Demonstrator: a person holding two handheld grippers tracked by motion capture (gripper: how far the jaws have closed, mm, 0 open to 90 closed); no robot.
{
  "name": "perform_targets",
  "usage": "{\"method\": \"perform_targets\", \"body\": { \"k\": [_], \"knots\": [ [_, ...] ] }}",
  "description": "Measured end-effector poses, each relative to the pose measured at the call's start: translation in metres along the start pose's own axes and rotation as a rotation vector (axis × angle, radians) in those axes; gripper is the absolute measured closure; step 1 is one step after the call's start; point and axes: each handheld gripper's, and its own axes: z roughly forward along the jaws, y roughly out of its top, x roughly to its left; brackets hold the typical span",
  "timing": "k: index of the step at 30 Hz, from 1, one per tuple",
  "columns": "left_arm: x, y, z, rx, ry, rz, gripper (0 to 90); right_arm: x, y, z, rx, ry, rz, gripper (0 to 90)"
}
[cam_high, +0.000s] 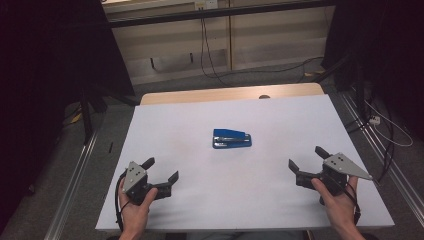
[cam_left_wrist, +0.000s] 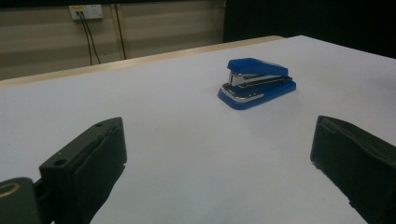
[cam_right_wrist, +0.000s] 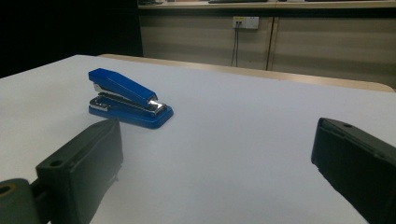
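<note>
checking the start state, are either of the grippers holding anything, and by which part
Nothing is held. The left gripper and right gripper are both open, apart from the blue stapler on the table.

- The stapler (cam_high: 232, 138) lies on the table (cam_high: 280, 115), near its middle.
- The left claw (cam_high: 162, 170) sits at the near left, well apart from the stapler.
- The right claw (cam_high: 306, 158) sits at the near right, also well apart.
</note>
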Motion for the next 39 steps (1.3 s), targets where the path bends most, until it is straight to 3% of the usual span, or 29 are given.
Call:
{"method": "perform_targets", "body": {
  "k": [10, 16, 22, 28, 33, 37, 39],
  "knots": [
    [0.001, 0.000, 0.004, 0.013, 0.007, 0.001, 3.6, 0.001, -0.001, 0.002, 0.025, 0.048, -0.004, 2.5],
    [-0.001, 0.001, 0.009, 0.025, 0.007, 0.003, 3.5, 0.002, -0.002, 0.005, 0.031, 0.053, -0.009, 2.3],
    [0.001, -0.002, 0.011, 0.058, -0.018, -0.003, 3.8, 0.007, -0.001, 0.006, 0.023, 0.080, 0.006, 2.3],
    [0.002, 0.000, 0.012, 0.064, -0.030, -0.012, 4.5, 0.016, -0.001, 0.011, 0.030, 0.102, -0.029, 2.1],
    [0.006, 0.002, 0.017, 0.066, -0.049, -0.011, 5.2, 0.017, 0.000, 0.019, 0.033, 0.109, -0.005, 2.0],
    [0.006, 0.002, 0.022, 0.080, -0.049, -0.010, 5.6, 0.018, 0.002, 0.030, 0.041, 0.117, -0.015, 2.0],
    [0.008, 0.003, 0.025, 0.088, -0.062, -0.036, 6.1, 0.020, 0.004, 0.034, 0.036, 0.121, -0.004, 2.3]
  ]
}}
